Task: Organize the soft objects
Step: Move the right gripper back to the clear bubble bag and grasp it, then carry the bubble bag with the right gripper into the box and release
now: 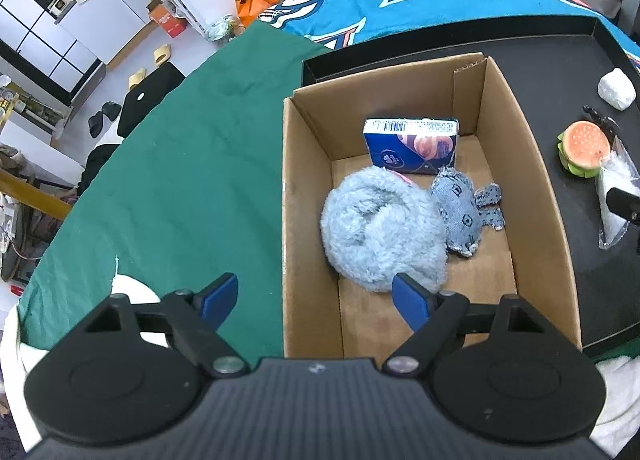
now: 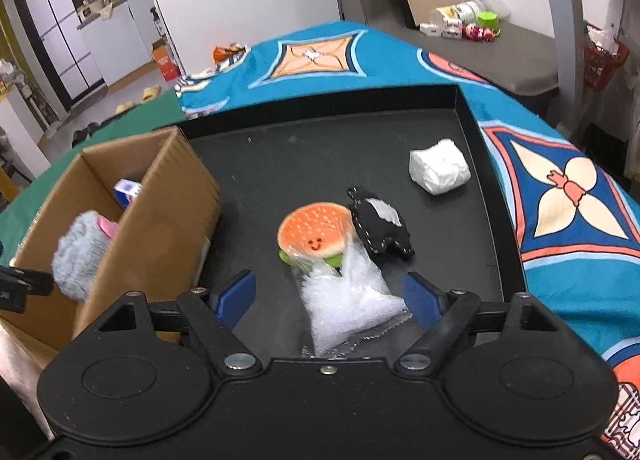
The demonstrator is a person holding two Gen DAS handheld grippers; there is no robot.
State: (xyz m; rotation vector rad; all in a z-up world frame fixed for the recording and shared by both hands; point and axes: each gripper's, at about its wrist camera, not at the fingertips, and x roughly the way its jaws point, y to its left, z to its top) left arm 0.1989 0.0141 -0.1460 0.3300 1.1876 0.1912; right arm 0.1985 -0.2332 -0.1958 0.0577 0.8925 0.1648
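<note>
Your left gripper (image 1: 316,298) has its blue pads spread wide with nothing between them, hanging over the near left wall of the cardboard box (image 1: 308,219); the right pad sits just in front of the fluffy grey-blue plush (image 1: 380,227), but I can't tell if it's actually touching. That plush lies in the box with a small denim bunny (image 1: 464,211) right against it, and a blue carton (image 1: 412,143) stands behind them by the far wall. Your right gripper (image 2: 330,298) is also wide open and gripping nothing, with a clear plastic bag of white stuff (image 2: 348,300) lying on the tray between its pads. Just past the bag is the smiley burger squishy (image 2: 314,232), which looks partly tucked in the bag's plastic, and a black stitched pouch (image 2: 380,227) sits touching the burger's right side. A white wad (image 2: 438,167) sits well apart, further back on the black tray (image 2: 320,139). The box stands at the tray's left edge, on a green cloth (image 1: 180,179), with a blue patterned cloth (image 2: 560,179) beyond and to the right.
</note>
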